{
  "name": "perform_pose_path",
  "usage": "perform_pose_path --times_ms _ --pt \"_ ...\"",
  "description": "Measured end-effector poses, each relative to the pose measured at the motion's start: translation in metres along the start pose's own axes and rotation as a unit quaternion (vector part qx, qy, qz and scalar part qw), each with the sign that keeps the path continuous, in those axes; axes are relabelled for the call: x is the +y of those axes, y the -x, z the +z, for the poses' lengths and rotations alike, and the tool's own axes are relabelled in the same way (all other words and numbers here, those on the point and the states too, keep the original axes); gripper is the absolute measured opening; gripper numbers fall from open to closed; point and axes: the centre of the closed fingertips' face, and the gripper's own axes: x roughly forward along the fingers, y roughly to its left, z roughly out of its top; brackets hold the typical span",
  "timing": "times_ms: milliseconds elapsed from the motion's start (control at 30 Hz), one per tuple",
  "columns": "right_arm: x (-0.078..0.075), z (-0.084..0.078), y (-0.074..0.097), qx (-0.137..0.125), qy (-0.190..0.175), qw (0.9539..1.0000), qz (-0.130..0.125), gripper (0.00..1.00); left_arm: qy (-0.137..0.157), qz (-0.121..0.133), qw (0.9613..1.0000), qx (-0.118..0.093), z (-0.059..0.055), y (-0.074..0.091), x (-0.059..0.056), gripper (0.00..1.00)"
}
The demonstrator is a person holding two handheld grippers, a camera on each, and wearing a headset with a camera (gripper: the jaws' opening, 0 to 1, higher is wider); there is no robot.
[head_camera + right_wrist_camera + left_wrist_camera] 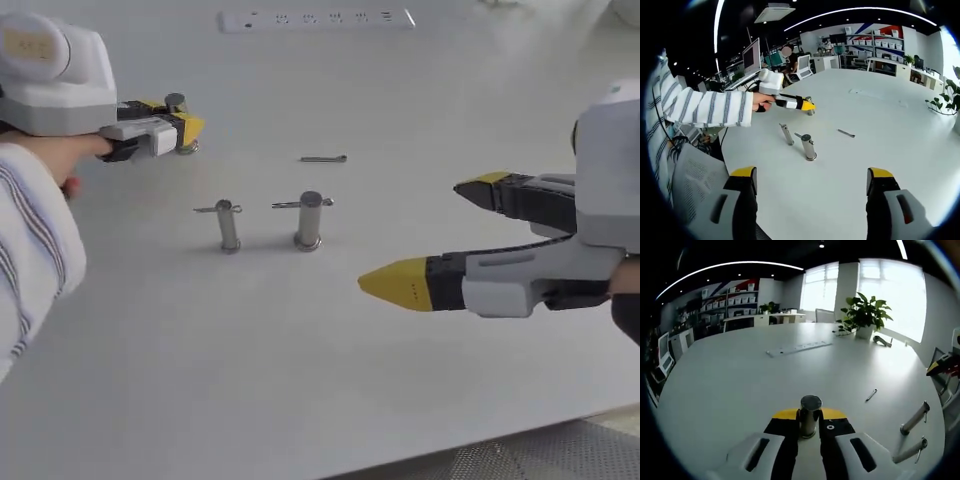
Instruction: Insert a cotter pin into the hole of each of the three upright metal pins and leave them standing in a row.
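Note:
Two upright metal pins stand side by side mid-table, a slim pin (229, 226) and a thicker pin (309, 221), each with a cotter pin through its top hole. The same thicker pin (808, 145) appears in the right gripper view. A third metal pin (810, 416) stands upright at the far left, and my left gripper (186, 128) is shut on it. A loose cotter pin (323, 158) lies flat on the table behind the pair. My right gripper (432, 235) hovers wide open at the right, holding nothing.
A white power strip (316, 18) lies at the table's far edge. A potted plant (865, 315) stands on the far side in the left gripper view. The white table (300, 370) has its near edge at the bottom right.

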Motion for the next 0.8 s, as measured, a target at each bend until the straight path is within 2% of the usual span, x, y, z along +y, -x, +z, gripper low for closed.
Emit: perform_pose_path --times_ms 67,100,133,200,300,467,567,633,700,800 --pt "-0.001 -0.001 -0.001 0.001 0.000 1.0000 -0.002 0.88 0.003 0.002 1.0000 -0.001 0.000 0.000 0.001 0.11" --pt "-0.001 -0.001 -0.001 0.002 0.002 1.0000 -0.004 0.87 -0.020 0.008 0.9998 -0.002 0.001 0.000 0.002 0.10" --pt "-0.001 -0.001 -0.001 0.002 0.003 1.0000 -0.004 0.87 -0.023 0.011 0.9997 0.001 0.001 0.000 0.003 0.10" --pt "0.000 -0.001 -0.001 0.002 0.011 0.9999 -0.003 0.86 -0.020 0.015 0.9997 0.002 0.001 0.000 0.004 0.10" --pt "0.000 0.000 0.000 0.002 0.017 0.9998 -0.005 0.86 -0.002 0.023 0.9997 0.003 0.002 0.000 0.010 0.10" --pt "0.001 0.004 0.002 -0.004 0.021 0.9998 -0.004 0.84 -0.004 0.031 0.9994 0.015 -0.002 0.005 0.011 0.10" --pt "0.001 0.005 0.004 -0.006 0.023 0.9997 -0.006 0.84 -0.001 0.030 0.9994 0.016 -0.003 0.011 0.013 0.10" --pt "0.001 0.006 0.005 -0.008 0.024 0.9997 -0.007 0.84 -0.009 0.033 0.9993 0.013 0.000 0.015 0.014 0.09" --pt "0.000 0.007 0.006 -0.009 0.026 0.9996 -0.009 0.84 -0.011 0.032 0.9994 0.011 0.003 0.020 0.011 0.09" --pt "-0.001 0.009 0.008 -0.012 0.027 0.9995 -0.010 0.83 0.004 0.033 0.9994 -0.005 0.014 0.031 0.000 0.09"
